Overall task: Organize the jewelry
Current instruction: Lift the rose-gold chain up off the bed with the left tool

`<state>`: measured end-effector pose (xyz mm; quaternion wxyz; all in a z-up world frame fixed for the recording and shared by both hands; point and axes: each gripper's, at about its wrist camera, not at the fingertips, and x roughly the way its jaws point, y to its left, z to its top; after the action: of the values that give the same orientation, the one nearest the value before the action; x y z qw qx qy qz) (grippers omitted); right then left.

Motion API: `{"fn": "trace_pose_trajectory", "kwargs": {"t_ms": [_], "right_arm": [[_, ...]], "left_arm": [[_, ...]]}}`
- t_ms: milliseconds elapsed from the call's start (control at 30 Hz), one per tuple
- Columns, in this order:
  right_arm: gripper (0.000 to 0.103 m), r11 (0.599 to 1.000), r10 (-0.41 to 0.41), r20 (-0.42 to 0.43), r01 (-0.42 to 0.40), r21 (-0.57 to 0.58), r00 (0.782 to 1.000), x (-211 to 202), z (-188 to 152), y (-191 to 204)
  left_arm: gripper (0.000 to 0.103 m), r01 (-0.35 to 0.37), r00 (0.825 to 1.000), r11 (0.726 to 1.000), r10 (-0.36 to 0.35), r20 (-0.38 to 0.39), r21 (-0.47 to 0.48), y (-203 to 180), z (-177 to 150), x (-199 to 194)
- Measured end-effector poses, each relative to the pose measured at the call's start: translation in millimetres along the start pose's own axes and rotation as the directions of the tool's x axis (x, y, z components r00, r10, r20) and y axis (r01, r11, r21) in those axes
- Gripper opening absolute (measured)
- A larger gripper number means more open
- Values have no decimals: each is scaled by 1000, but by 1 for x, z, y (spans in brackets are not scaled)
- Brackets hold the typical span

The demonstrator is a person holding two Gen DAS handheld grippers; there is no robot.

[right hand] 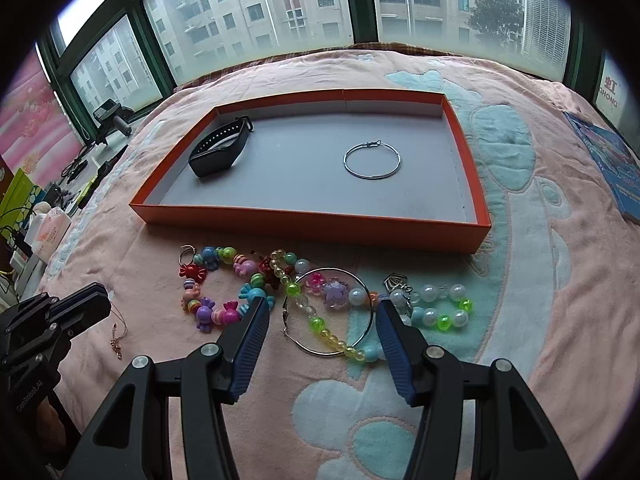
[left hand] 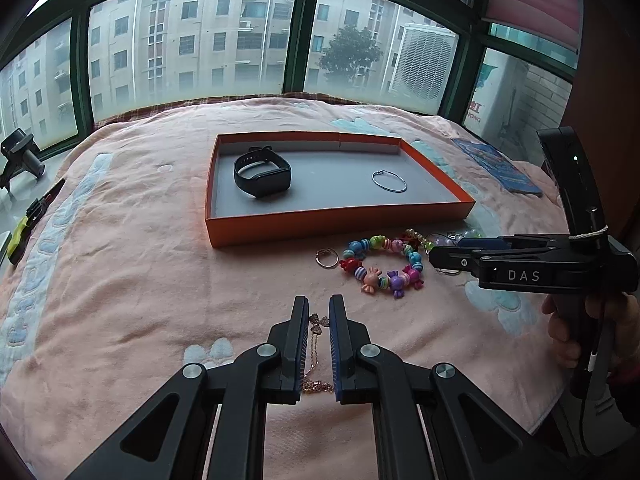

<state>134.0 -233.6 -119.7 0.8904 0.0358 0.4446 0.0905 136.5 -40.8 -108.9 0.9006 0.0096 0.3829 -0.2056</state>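
An orange tray [left hand: 340,222] [right hand: 308,226] lies on the pink blanket, holding a black watch band [left hand: 262,174] [right hand: 220,148] and a silver hoop [left hand: 389,181] [right hand: 372,160]. In front lie a colourful candy bracelet [left hand: 384,266] [right hand: 224,284], a small ring [left hand: 327,258], a large silver hoop [right hand: 329,312] and clear bead strands [right hand: 440,304]. My left gripper [left hand: 319,312] is partly open, its fingers either side of a thin rose-gold chain [left hand: 316,354] [right hand: 118,336]. My right gripper [right hand: 320,312] is open around the large hoop.
A blue booklet [left hand: 498,168] [right hand: 612,160] lies at the blanket's right edge. Tools and clutter sit on the sill at left [left hand: 24,224]. Windows stand behind the bed.
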Motion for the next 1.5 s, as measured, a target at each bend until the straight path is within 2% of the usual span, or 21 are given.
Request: {"fn": "trace_pose_trajectory", "kwargs": {"t_ms": [500,600,933,1500], "right_arm": [[61,989,-122,-6,121,-84,993,9,-1,16],[57,988,-131,-3,130,-88,991,8,-2,16],[56,989,-103,1,103,-108,995,4,-3,15],[56,995,8,8,-7,-101,1000,-12,-2,3]], "left_arm": [[11,5,1000,1000,-5,0,-6,-2,-1,1],[11,4,1000,1000,-4,0,-7,-2,-1,2],[11,3,1000,1000,-3,-1,-10,-2,0,3],[11,0,1000,1000,0,-16,-19,0,0,9]]}}
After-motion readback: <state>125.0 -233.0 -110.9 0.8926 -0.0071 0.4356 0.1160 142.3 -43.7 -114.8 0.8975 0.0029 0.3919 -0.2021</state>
